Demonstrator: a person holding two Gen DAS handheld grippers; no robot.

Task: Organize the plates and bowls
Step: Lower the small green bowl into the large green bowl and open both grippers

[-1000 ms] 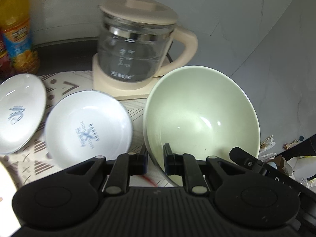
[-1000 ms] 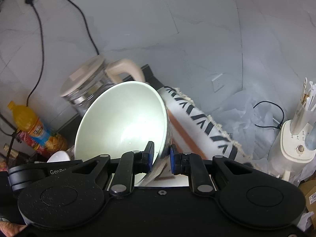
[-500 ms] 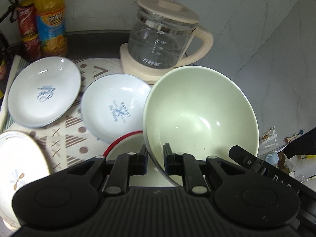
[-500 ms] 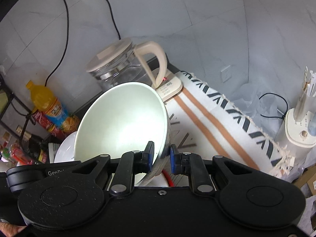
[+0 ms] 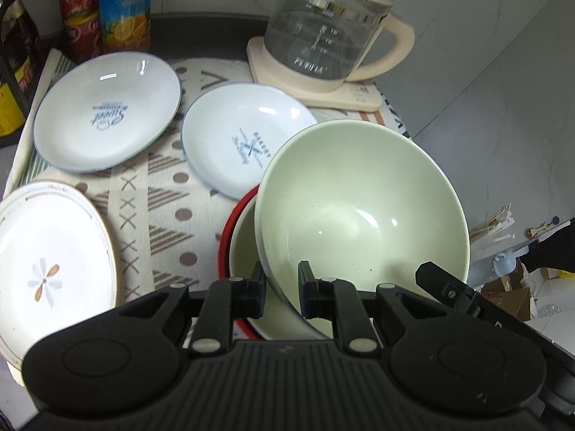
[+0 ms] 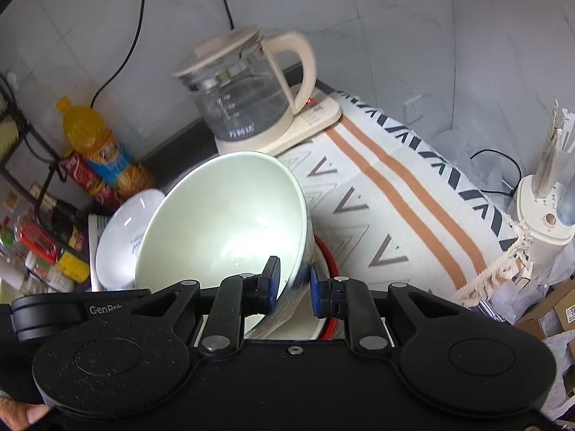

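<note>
Jaws of left gripper (image 5: 282,285) clenched on near rim of large pale-green glazed bowl (image 5: 363,212); jaws of right gripper (image 6: 294,285) clamped across opposite rim of same bowl (image 6: 222,222), blue pads either side of the wall, right-hand pad apparently close to letting go. Bowl carried tilted between both grippers, hanging just over a second cream bowl with a red rim (image 5: 241,248) on the patterned cloth (image 5: 161,194) covering the bench. Just beyond, small white dish with blue print (image 5: 237,136), partly hidden behind the green bowl. Farther left, larger white plate with blue "Sweet" lettering (image 5: 107,111); nearest left, white plate with gilt edge and flower motif (image 5: 46,251). At the back, glass kettle with cream lid, handle and base (image 5: 330,32), orange-juice bottle (image 5: 124,7) and red cans (image 5: 77,10).

Judged step: nesting of green bowl into red-rimmed bowl, not yet seated.

Hazards, as judgement only:
- Slip of smooth glazed rim from narrow pads, more likely on the right side, with drop onto bowl below and chipping.
- Uneven lowering by the two hands, leaving bowl cocked on the red rim rather than nested.
- Swing of tilted far rim into small printed dish, shoving it toward kettle base.
</note>
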